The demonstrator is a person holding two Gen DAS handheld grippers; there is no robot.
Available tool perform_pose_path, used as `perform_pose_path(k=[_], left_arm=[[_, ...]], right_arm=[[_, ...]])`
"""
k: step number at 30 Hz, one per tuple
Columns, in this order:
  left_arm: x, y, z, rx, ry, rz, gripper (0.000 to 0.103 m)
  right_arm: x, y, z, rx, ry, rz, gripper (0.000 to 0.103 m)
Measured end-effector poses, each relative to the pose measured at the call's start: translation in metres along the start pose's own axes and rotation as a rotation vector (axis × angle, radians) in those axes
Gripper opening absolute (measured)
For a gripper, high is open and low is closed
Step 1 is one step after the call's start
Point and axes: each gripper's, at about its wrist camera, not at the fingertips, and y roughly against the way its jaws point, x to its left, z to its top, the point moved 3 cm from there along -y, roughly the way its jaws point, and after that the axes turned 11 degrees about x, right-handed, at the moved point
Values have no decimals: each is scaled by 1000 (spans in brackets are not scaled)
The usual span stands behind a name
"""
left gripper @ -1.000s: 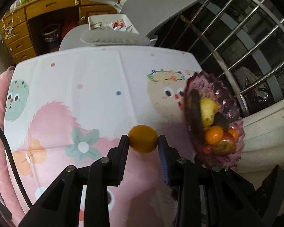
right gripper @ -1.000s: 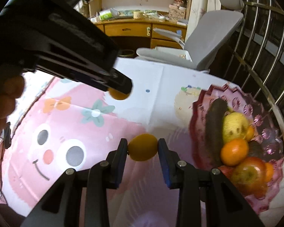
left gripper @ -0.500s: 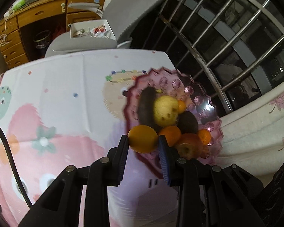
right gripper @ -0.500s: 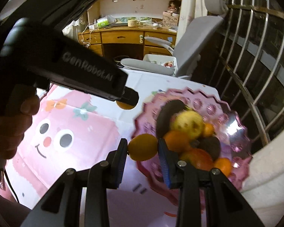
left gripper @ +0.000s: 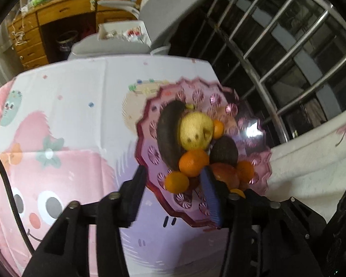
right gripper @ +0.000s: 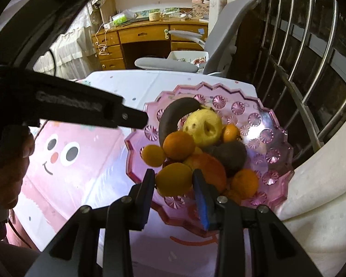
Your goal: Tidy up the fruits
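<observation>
With both grippers over the dish, here's how it looks to me:

Right gripper [right gripper: 173, 183]: closed down on a yellow-orange citrus [right gripper: 174, 179], one pad on each side, fruit sitting right at the fingertips.

Left gripper [left gripper: 173, 189]: jaws spread wide, holding nothing. A small orange [left gripper: 177, 181] lies between the fingers, but it's resting in the dish, apart from both pads as far as I can tell.

Where the held fruit is: hanging over the near-left rim of the pink scalloped fruit dish [right gripper: 253, 117], just beside the small orange [right gripper: 152, 155] and the bigger orange [right gripper: 178, 145].

Step in hand (my guess): dropping this last citrus into the pile.

How to do it well: carry it a bit further in past the rim, come down low into the gap by the near-left edge, then let go gently. Released from height, it'll probably bounce off the other fruit and roll onto the tablecloth [right gripper: 85, 161].

Pile: pear [right gripper: 203, 127], dark overripe banana [right gripper: 173, 115] and dark avocado [right gripper: 230, 155] already heaped up, so free spots are few.

Pointing / long axis: the citrus is basically round, no real direction. If anything it's slightly wider across the jaws, so the long axis runs pad to pad, but that's marginal.
</observation>
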Motion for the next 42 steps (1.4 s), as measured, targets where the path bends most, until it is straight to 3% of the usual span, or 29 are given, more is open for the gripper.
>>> perform_pose_path(k=[5,7,13,20,24,27,33,38,42], left_arm=[[28,25,-14,-41,54,14,60],[40,31,-25,-40,77,15,61],[87,53,-87,-27,123,29,66],[118,89,-167,12,88,83,68],[113,131,-205,-7,74,103,73],[100,162,-221,-49,70,105,79],[68,210,-226,-116,75,118,94],[51,221,-233,-138,85,179,102],[52,214,-241,-105,120,240,102]], right_arm=[[1,9,3,-10,-50,0,36],[3,11,1,3,-98,19,42],[19,15,-23,55,-240,40,49],[64,30,-77,144,-361,95,59],[89,55,-102,182,-378,151,73],[103,82,-107,194,-313,163,80],[113,147,-98,213,-243,202,91],[126,186,-97,212,-178,191,96],[131,189,-103,191,-153,139,96]])
